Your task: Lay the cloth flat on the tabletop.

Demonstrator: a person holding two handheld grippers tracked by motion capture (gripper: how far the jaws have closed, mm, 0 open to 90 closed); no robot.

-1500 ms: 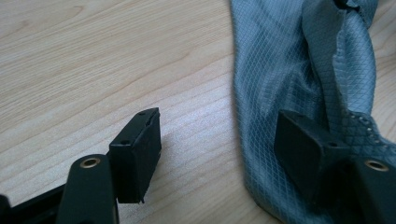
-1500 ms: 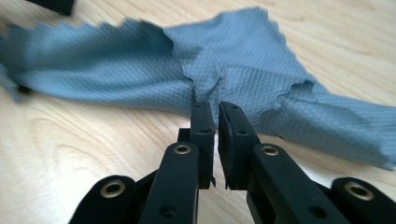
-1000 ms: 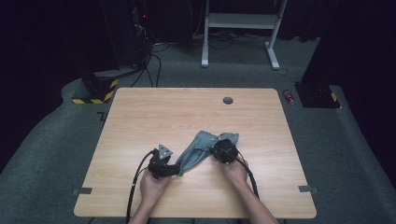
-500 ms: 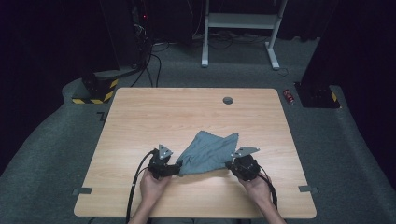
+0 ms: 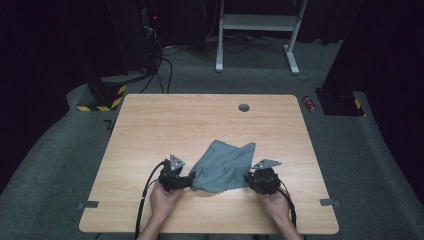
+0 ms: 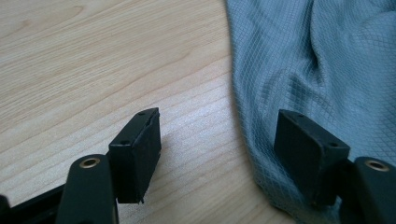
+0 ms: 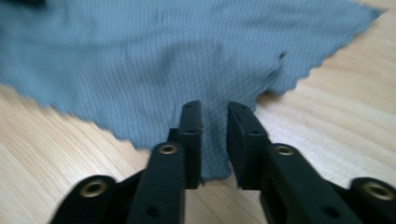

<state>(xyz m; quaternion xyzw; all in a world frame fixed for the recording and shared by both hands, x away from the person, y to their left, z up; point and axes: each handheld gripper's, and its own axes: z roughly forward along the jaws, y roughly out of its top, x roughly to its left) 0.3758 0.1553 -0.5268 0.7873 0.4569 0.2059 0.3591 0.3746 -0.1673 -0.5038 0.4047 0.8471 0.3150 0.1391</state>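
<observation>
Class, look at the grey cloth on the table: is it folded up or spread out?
Mostly spread: the cloth lies open on the table as one loose sheet with soft wrinkles and no neat fold, its corners fanned out between the two grippers.

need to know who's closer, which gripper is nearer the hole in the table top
Right. The right gripper sits almost straight below the hole at the cloth's right corner; the left gripper is farther left, at the cloth's left edge.

Premises: a dim lab or test room. Evidence: grey carpet (image 5: pixel 60 165), bare wooden table (image 5: pixel 200 120), tangled cables (image 5: pixel 165 65), hazard-striped block (image 5: pixel 102 95), white metal stand (image 5: pixel 257 25) behind
</observation>
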